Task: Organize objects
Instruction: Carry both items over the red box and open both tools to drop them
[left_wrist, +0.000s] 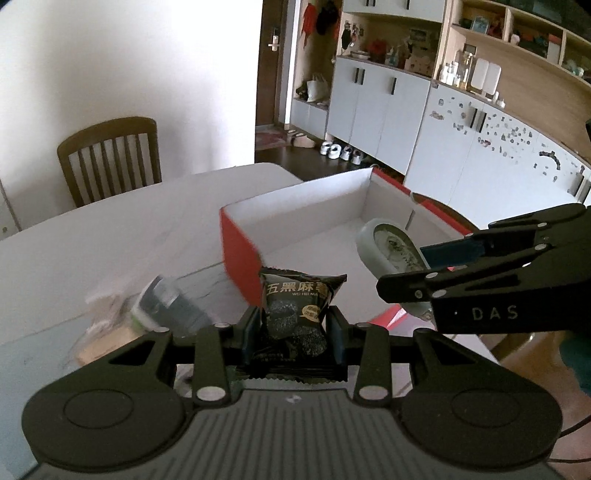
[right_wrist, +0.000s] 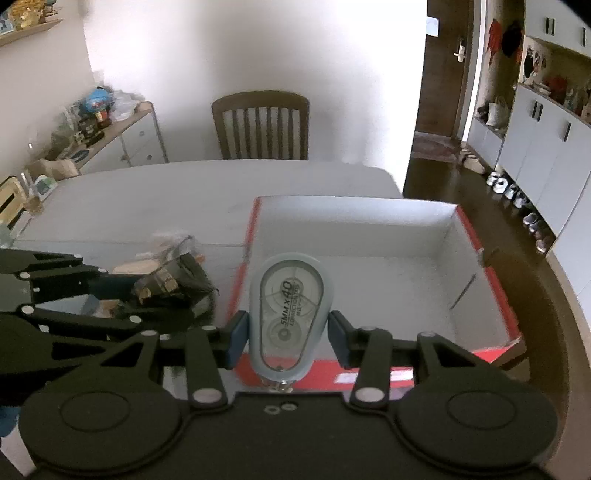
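My left gripper (left_wrist: 293, 330) is shut on a black snack packet (left_wrist: 297, 314) with Chinese print, held above the table just in front of the red box's near left corner. My right gripper (right_wrist: 288, 334) is shut on a grey-blue correction tape dispenser (right_wrist: 290, 314), held over the near edge of the open red box with white inside (right_wrist: 436, 218). The box also shows in the left wrist view (left_wrist: 240, 251), and so do the right gripper (left_wrist: 417, 273) and the dispenser (left_wrist: 391, 251). The part of the box floor that shows is bare.
A pile of small items lies on the table left of the box: a clear container with a green lid (left_wrist: 166, 306) and wrapped packets (right_wrist: 166, 273). A wooden chair (right_wrist: 260, 125) stands at the far side. The white table (right_wrist: 147, 199) ends at right above dark floor.
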